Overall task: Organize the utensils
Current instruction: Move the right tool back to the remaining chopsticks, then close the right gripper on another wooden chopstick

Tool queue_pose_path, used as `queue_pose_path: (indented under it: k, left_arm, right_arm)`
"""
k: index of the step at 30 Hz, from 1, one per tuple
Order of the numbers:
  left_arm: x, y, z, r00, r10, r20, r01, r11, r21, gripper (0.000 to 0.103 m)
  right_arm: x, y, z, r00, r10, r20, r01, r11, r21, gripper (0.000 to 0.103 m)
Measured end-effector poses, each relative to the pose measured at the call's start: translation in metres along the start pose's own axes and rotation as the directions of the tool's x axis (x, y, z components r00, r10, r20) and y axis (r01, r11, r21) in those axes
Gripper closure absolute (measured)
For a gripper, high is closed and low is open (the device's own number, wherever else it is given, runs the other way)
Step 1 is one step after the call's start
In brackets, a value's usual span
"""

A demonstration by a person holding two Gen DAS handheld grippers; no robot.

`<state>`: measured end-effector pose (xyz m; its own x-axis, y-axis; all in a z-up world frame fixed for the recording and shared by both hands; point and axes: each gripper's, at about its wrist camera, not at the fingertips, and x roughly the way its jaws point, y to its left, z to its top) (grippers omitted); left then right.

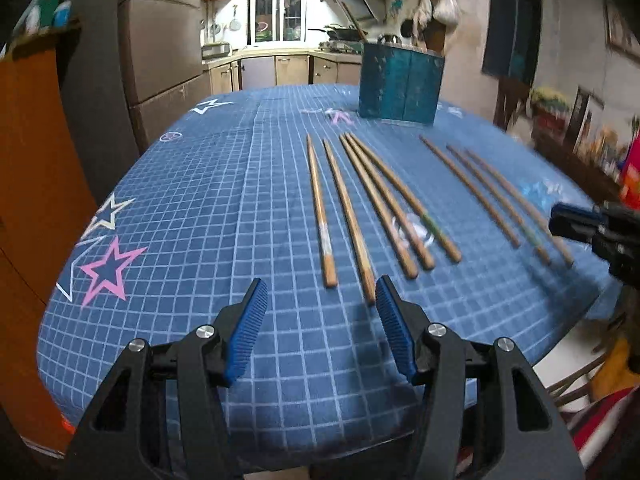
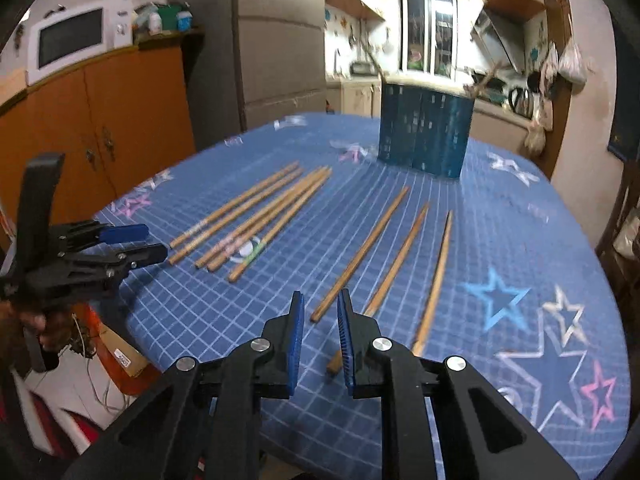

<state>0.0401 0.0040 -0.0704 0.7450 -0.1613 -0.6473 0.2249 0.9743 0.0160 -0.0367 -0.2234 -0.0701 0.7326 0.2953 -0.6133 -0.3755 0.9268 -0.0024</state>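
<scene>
From the left wrist, the left gripper (image 1: 322,296) hangs over the near edge of the surface (image 1: 200,220), which wears a blue grid-patterned cloth printed with stars. Its jaws stand apart with nothing between them; the blue ribbed pads (image 1: 248,332) show only cloth in the gap. Ahead lie 8 wooden chopsticks (image 1: 352,220) in a loose fan: 2 separate ones on the left, 3 lying close together in the middle, 3 more to the right. The thick end of the 2nd chopstick lies just beside the tip of the right-hand finger in the picture; whether they touch I cannot tell. At the far side of the surface stands a blue-green holder (image 1: 400,84), upright, well apart from the chopsticks. The right gripper (image 1: 568,224) enters from the right edge, blurred.

From the right wrist, the right gripper (image 2: 320,300) has its jaws nearly together, with a narrow gap and nothing gripped. Its fingertips sit over the near ends of the 3 right-hand chopsticks (image 2: 360,256); 1 chopstick end shows below, behind the right-hand finger. The other 5 chopsticks (image 2: 256,220) lie to the left. The holder (image 2: 424,132) stands beyond them, with a few sticks rising from its top. The left gripper (image 2: 154,242) reaches in from the left edge.
</scene>
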Motion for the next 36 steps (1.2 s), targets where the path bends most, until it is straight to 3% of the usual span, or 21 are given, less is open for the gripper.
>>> queue_pose_path:
  k: [8, 14, 22, 27, 29, 31, 36]
  left_arm:
    - [0.013, 0.015, -0.001, 1.0, 0.011, -0.006, -0.011, 1.0, -0.006, 0.049]
    - [0.02, 0.007, 0.0, 1.0, 0.007, 0.006, -0.007, 1.0, 0.003, 0.05]
    - [0.022, -0.012, -0.003, 0.998, -0.005, 0.069, 0.002, 0.999, 0.037, 0.078]
    - [0.025, -0.013, -0.005, 0.993, -0.032, 0.117, 0.028, 0.999, 0.036, 0.084]
    - [0.025, -0.012, -0.006, 0.992, -0.038, 0.121, 0.035, 0.999, 0.028, 0.085]
    - [0.024, -0.01, -0.006, 0.991, -0.044, 0.126, 0.043, 0.999, 0.013, 0.094]
    - [0.017, -0.005, -0.012, 0.992, -0.055, 0.117, 0.057, 0.998, -0.013, 0.098]
  right_arm:
    - [0.025, 0.009, -0.01, 0.996, -0.062, -0.067, 0.064, 0.998, 0.02, 0.084]
    - [0.031, 0.006, -0.008, 0.995, -0.093, -0.044, 0.096, 0.993, 0.068, 0.083]
    - [0.035, 0.011, -0.009, 0.989, -0.145, -0.003, 0.145, 0.987, 0.068, 0.083]
    - [0.034, 0.007, -0.01, 0.991, -0.13, 0.011, 0.129, 0.987, 0.098, 0.083]
    - [0.033, 0.005, -0.011, 0.992, -0.125, 0.009, 0.124, 0.987, 0.106, 0.093]
    - [0.031, 0.002, -0.012, 0.993, -0.117, 0.01, 0.115, 0.987, 0.114, 0.093]
    - [0.026, 0.0, -0.013, 0.996, -0.091, 0.007, 0.09, 0.988, 0.124, 0.096]
